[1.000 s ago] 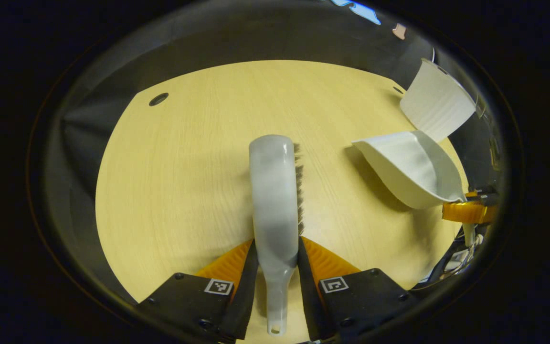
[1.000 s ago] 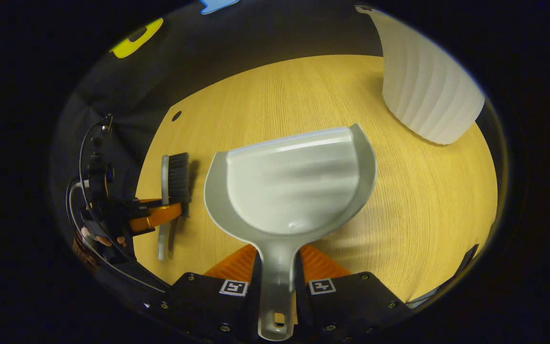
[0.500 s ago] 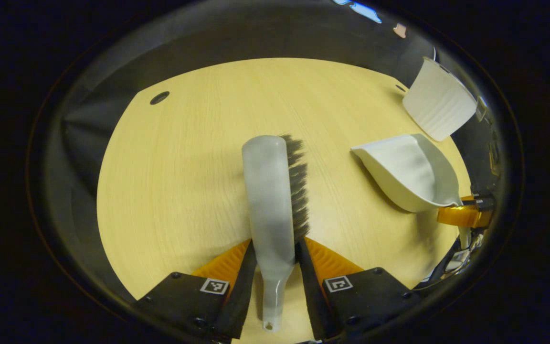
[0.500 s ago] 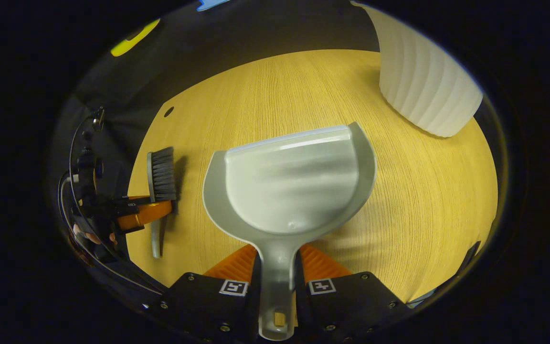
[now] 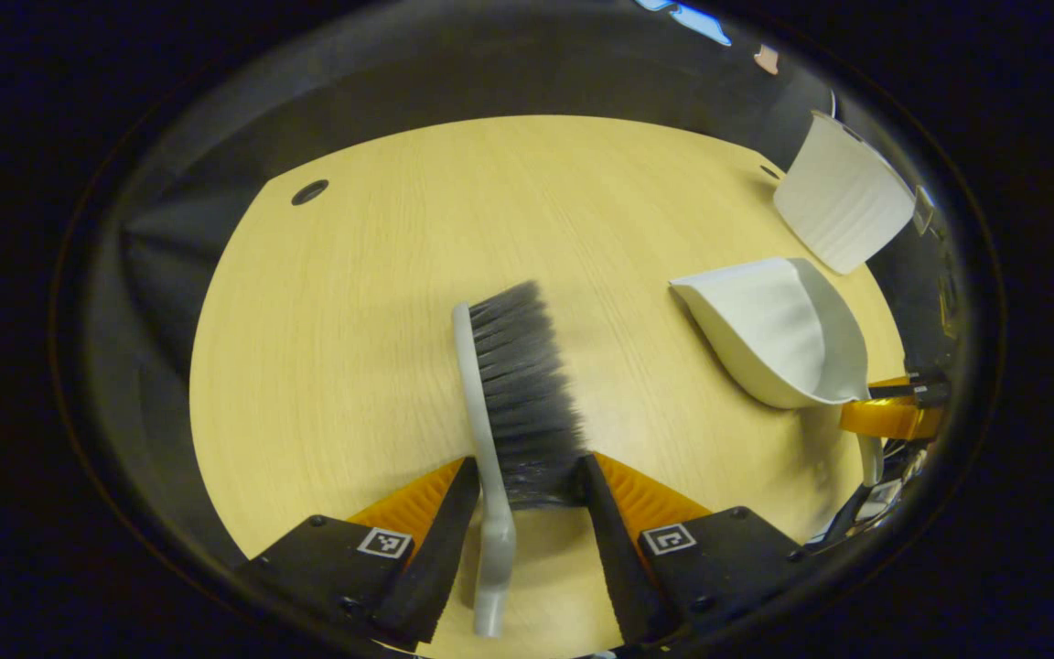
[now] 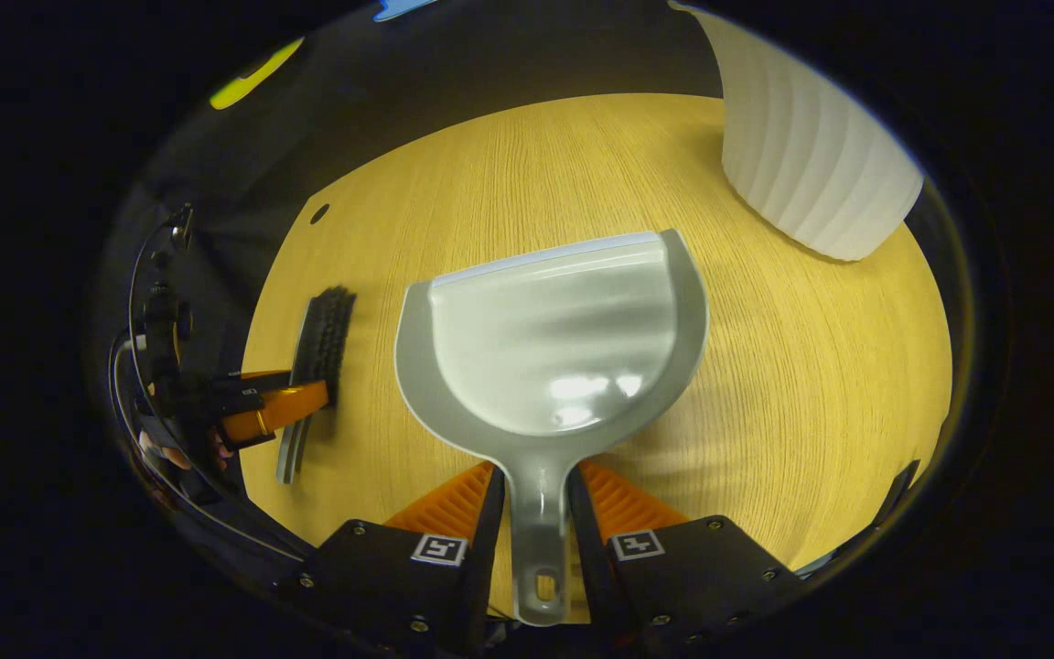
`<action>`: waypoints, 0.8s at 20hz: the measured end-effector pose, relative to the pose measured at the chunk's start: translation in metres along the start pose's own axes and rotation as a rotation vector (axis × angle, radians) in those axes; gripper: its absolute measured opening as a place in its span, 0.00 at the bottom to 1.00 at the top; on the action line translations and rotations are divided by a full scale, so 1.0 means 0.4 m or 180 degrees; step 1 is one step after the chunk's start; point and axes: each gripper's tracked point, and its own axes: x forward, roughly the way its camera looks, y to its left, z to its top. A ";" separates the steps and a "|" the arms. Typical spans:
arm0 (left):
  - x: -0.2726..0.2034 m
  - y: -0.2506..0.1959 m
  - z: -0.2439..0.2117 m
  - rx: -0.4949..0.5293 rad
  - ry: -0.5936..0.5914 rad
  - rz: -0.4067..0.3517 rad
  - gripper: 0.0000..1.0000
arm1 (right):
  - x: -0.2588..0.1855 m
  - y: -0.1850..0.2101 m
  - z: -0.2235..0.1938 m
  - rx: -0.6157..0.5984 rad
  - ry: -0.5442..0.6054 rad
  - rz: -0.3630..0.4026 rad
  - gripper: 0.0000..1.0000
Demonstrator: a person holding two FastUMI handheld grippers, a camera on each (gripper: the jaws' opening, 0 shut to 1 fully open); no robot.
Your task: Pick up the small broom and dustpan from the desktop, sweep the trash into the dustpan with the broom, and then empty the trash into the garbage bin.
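Pale grey plastic runs between the fingers of the left gripper (image 5: 520,485), which is clamped on the broom (image 5: 501,403) at the base of its head, one finger against the grey back and the other against the dark bristles. In the left gripper view the broom lies on its side, its bristles fanned toward the right and its thin handle reaching back between the fingers toward the camera. Under it spreads the light wooden desktop (image 5: 353,302), with a small dark hole near its far left corner. Farther right in that view the white dustpan (image 5: 779,329) hangs tilted over the desktop, and past it the ribbed white garbage bin (image 5: 843,206) stands at the far right edge. The right gripper (image 6: 541,499) is closed on the dustpan's handle, both fingers pressing its sides just behind the scoop. In the right gripper view the dustpan (image 6: 554,348) points away from the camera with its open mouth forward and its hollow facing up. The garbage bin (image 6: 811,165) rises beyond it to the upper right, near the desktop's far edge. To the left in that view the broom (image 6: 317,357) shows in the other gripper's grip, with a hand (image 6: 181,456) behind it.
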 end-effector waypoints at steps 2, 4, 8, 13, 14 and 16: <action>0.000 0.021 0.008 0.0016 -0.0039 0.0032 0.76 | -0.006 -0.006 0.003 -0.0007 -0.0040 -0.0021 0.43; -0.019 0.034 0.028 0.0055 -0.0125 0.0104 0.77 | -0.015 -0.016 0.012 -0.0041 -0.0117 -0.0052 0.43; -0.084 0.032 0.065 -0.0021 -0.0364 0.0147 0.80 | -0.052 -0.026 0.055 -0.0063 -0.0351 -0.0033 0.43; -0.234 0.037 0.194 -0.0046 -0.1005 0.0347 0.80 | -0.173 0.012 0.182 -0.0131 -0.1004 0.0012 0.43; -0.269 0.032 0.229 -0.0047 -0.1156 0.0383 0.80 | -0.196 0.017 0.207 -0.0170 -0.1148 0.0012 0.43; -0.341 0.020 0.292 -0.0058 -0.1479 0.0442 0.78 | -0.250 0.028 0.255 -0.0284 -0.1444 0.0008 0.43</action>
